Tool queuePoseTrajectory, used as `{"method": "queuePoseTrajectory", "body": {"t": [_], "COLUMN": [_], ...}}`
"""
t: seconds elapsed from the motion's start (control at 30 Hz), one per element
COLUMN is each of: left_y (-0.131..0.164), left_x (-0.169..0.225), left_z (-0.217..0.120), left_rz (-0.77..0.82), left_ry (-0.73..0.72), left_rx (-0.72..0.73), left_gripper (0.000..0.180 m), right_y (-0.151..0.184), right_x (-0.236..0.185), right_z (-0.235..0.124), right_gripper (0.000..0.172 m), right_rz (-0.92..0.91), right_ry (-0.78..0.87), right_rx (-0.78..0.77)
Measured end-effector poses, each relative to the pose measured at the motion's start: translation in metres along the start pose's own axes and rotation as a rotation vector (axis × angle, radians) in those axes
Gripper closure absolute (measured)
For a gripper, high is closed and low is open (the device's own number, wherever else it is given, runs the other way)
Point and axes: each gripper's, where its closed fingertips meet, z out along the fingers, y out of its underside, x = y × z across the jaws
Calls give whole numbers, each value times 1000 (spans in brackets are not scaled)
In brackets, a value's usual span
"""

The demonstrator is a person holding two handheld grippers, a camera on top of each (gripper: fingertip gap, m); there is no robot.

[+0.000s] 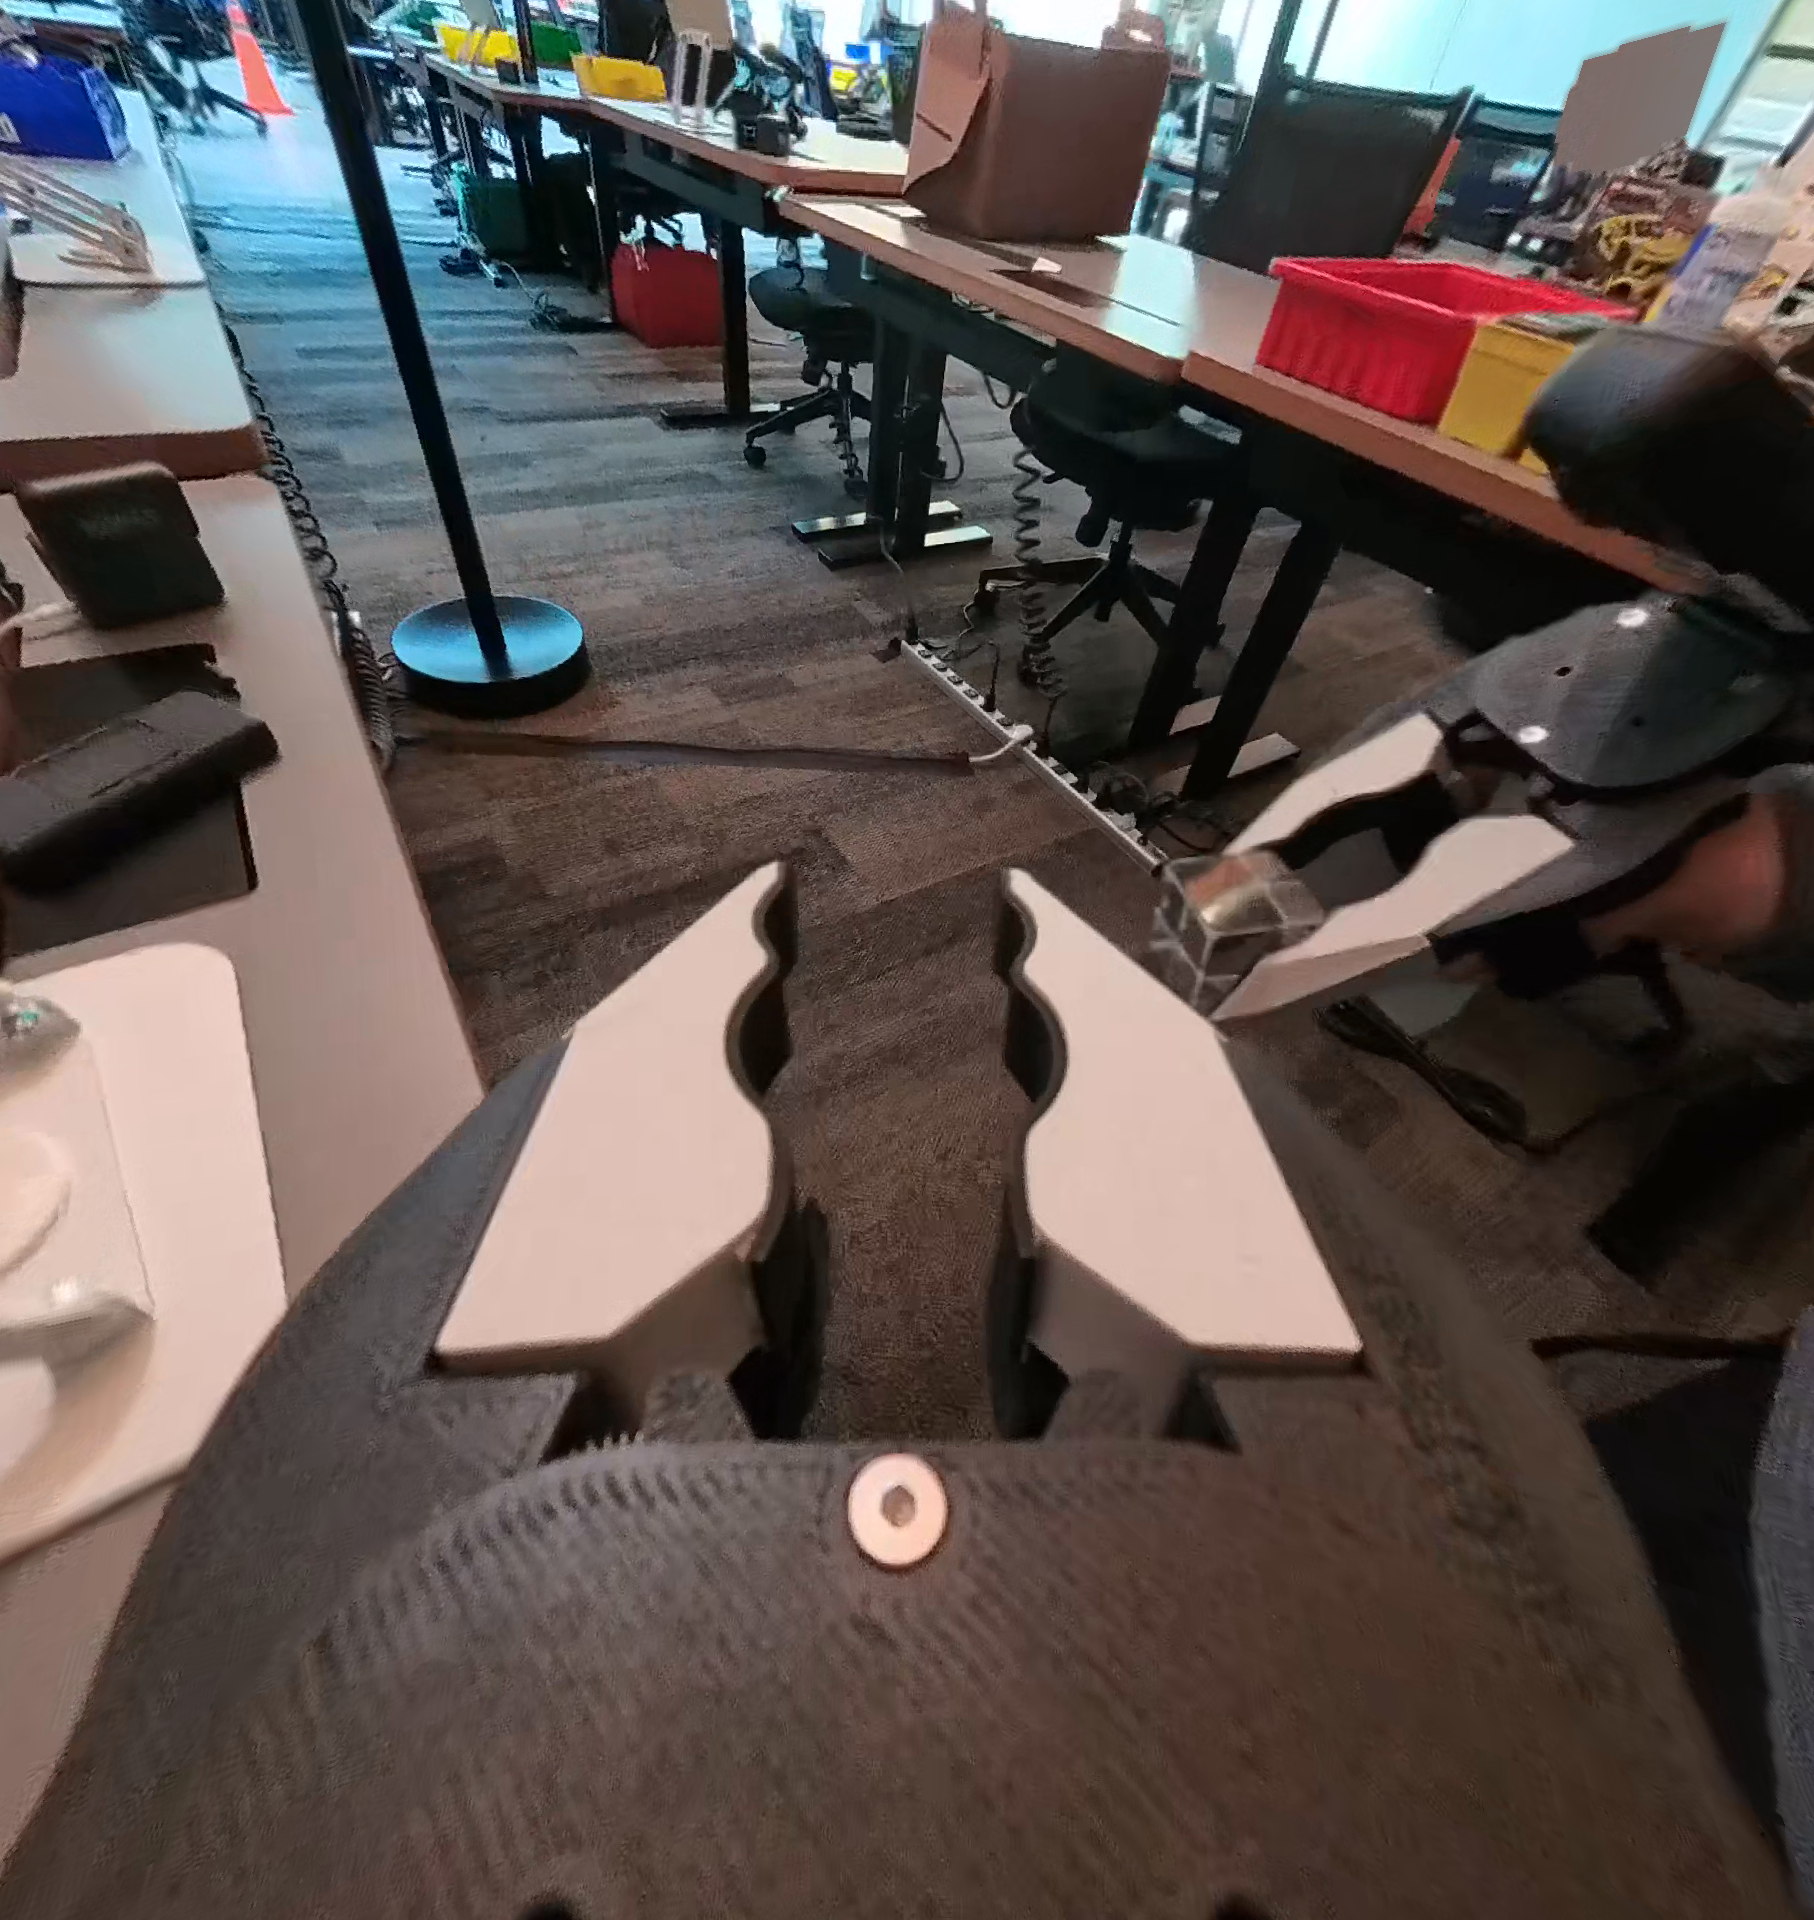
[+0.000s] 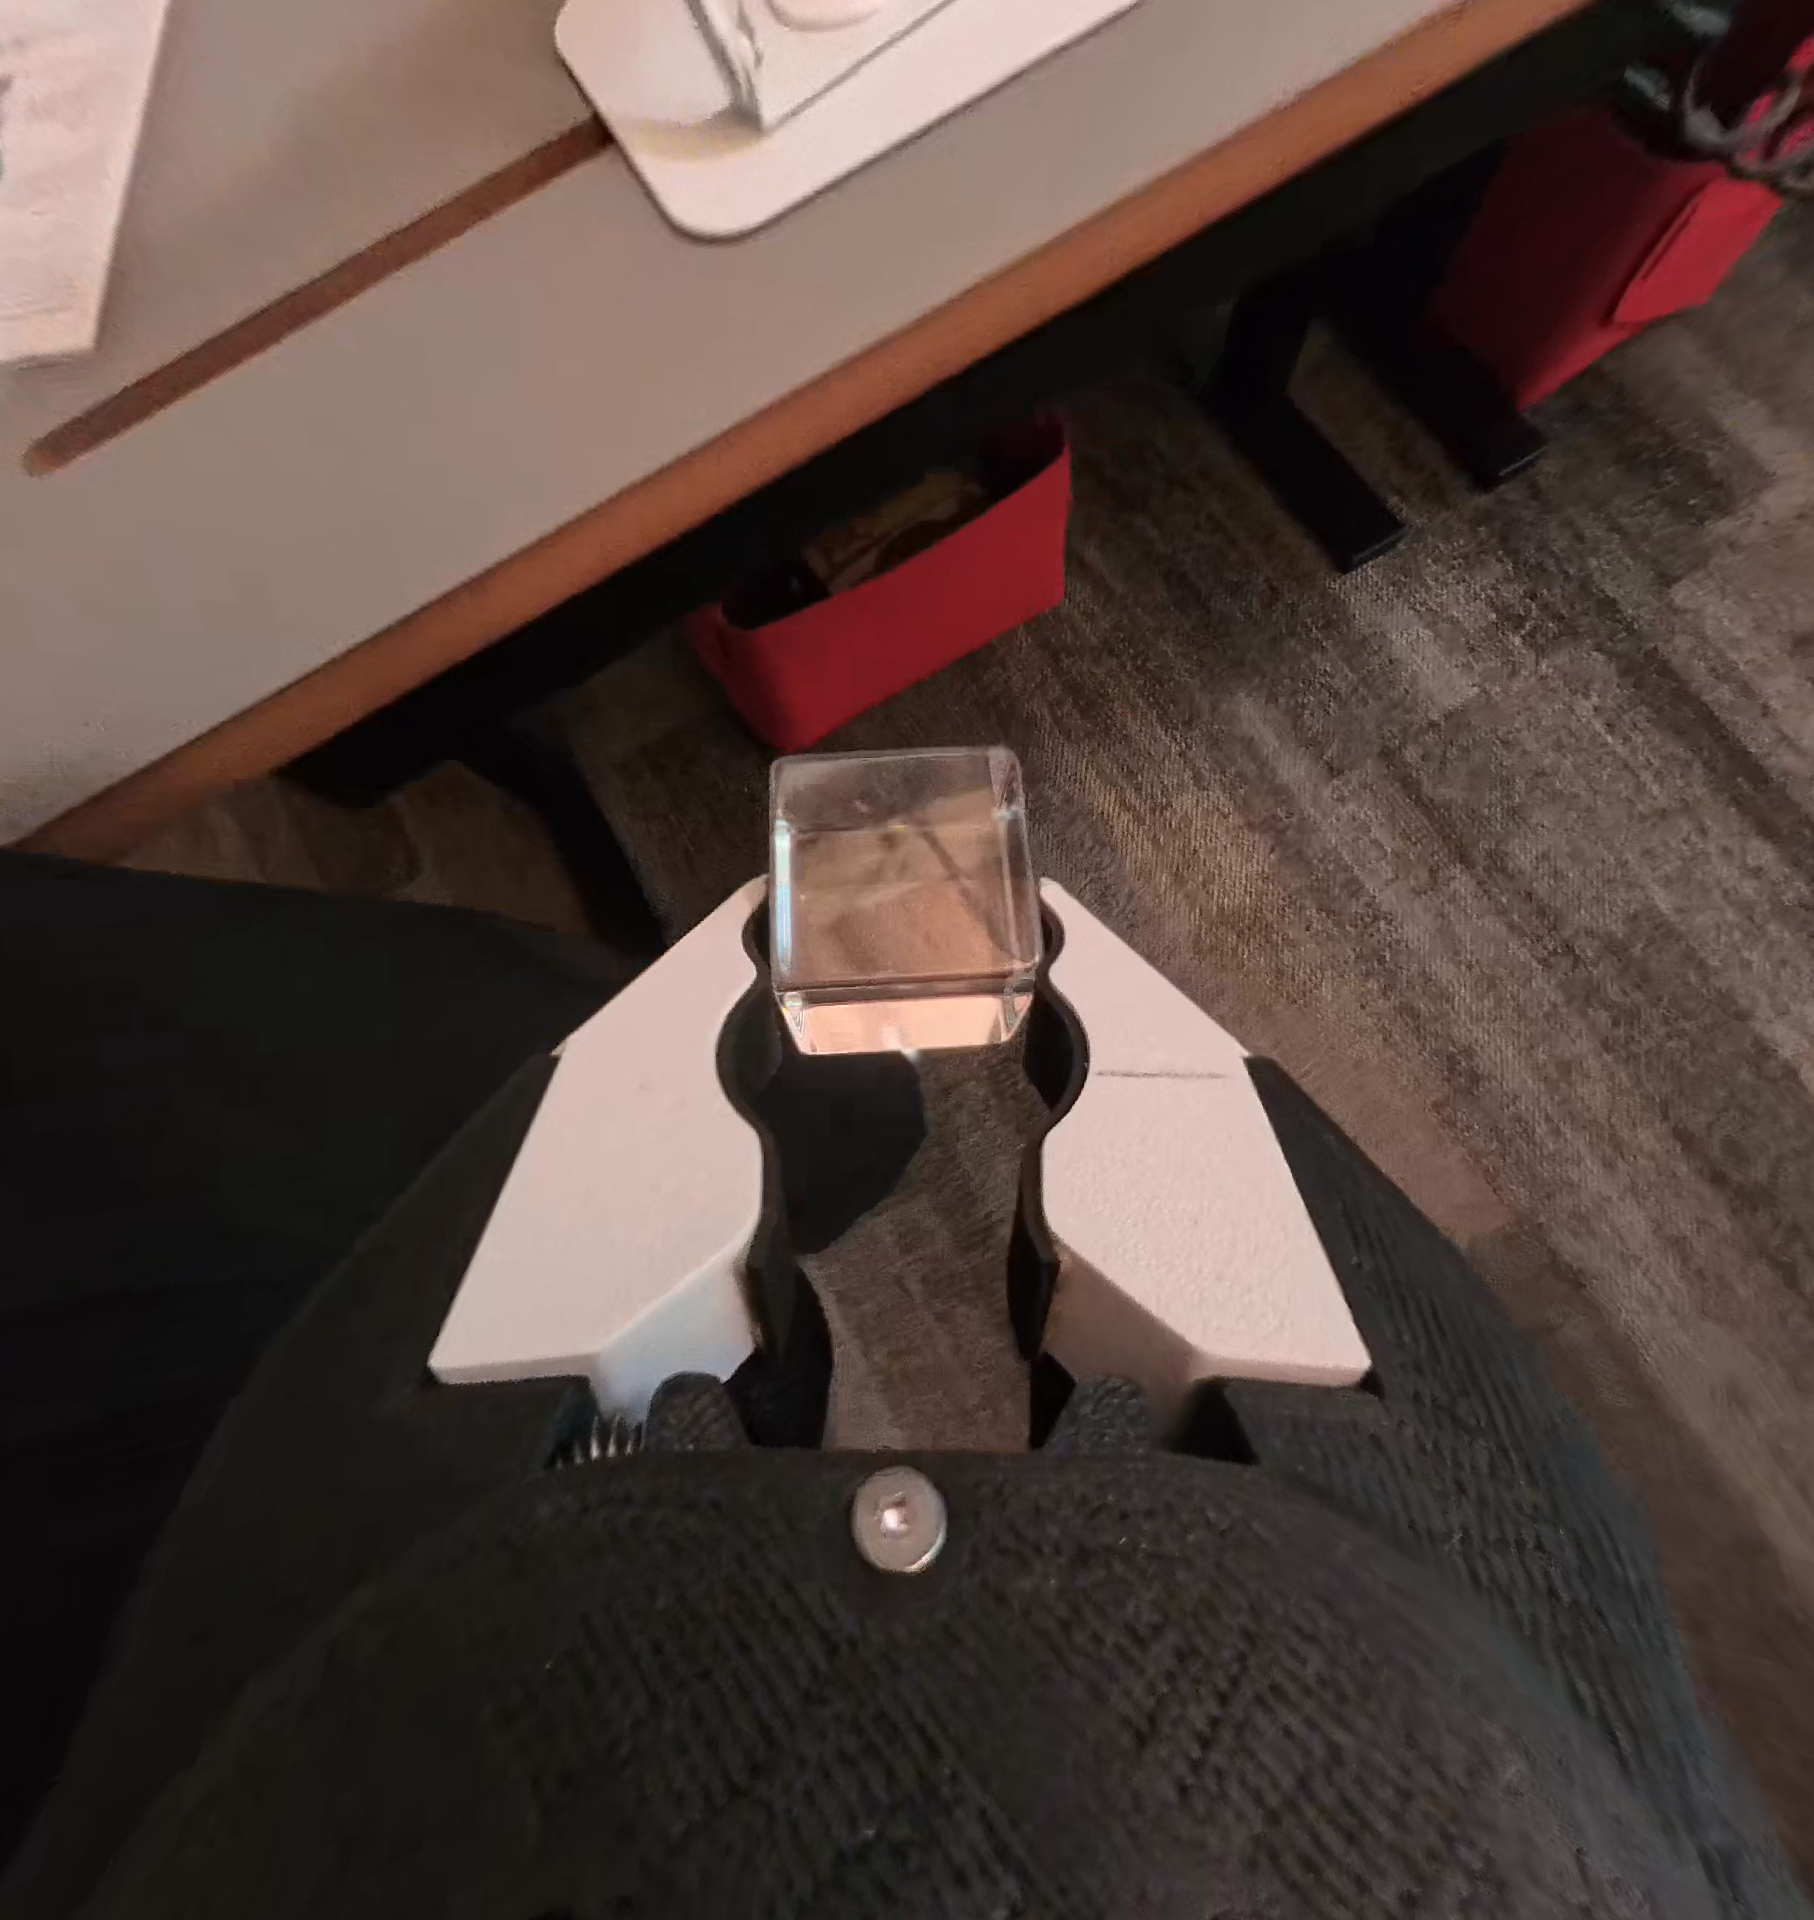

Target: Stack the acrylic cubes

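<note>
My right gripper [image 2: 898, 914] is shut on a clear glass cube [image 2: 901, 899], its two white fingertips pressed on the cube's sides, held in the air above the carpet beside the table edge [image 2: 674, 457]. The left wrist view shows the same right gripper [image 1: 1230, 930] at the right with the clear cube [image 1: 1230, 920] between its tips. My left gripper [image 1: 895, 883] is open with nothing between its white fingers, over the carpet, just left of the cube. A person's hand [image 1: 1703, 894] holds the right gripper.
A grey table [image 1: 290, 935] runs along the left with a white mat [image 1: 186, 1143], black devices [image 1: 124, 540] and a coiled cable. A black pole on a round base [image 1: 487, 655], a power strip [image 1: 1028, 758], desks, chairs and red bins [image 2: 882, 603] stand around. Some 15 cm of space lies between my two pairs of fingers.
</note>
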Motion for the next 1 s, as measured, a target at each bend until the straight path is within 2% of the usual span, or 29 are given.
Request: {"method": "queuePoseTrajectory", "body": {"t": [0.1,0.17,0.33,0.53,0.7,0.83,1.0], "left_y": [-14,-15,-15,-6,-13,-3,8], "left_x": [-39,-62,-109,-166,-203,-208,-199], "left_z": [27,39,48,52,47,57,65], "left_rz": [27,26,-29,-97,-236,-339,-451], "left_ry": [-25,-50,-162,-431,-752,-889,-1019], "left_rx": [-8,-25,-29,-55,-28,-32,-46], "left_gripper": [145,146,151,161,168,168,169], "right_y": [-55,-87,-159,-234,-282,-316,-318], "right_x": [47,73,112,147,171,178,183], "right_z": [27,52,118,199,254,295,339], "right_gripper": [127,127,127,127,127,128,128], "right_rz": [-98,-101,-237,-427,-593,-701,-844], "right_ry": [-10,-38,-136,-295,-443,-585,-691], "right_rx": [10,23,13,0,-29,-15,-88]}}
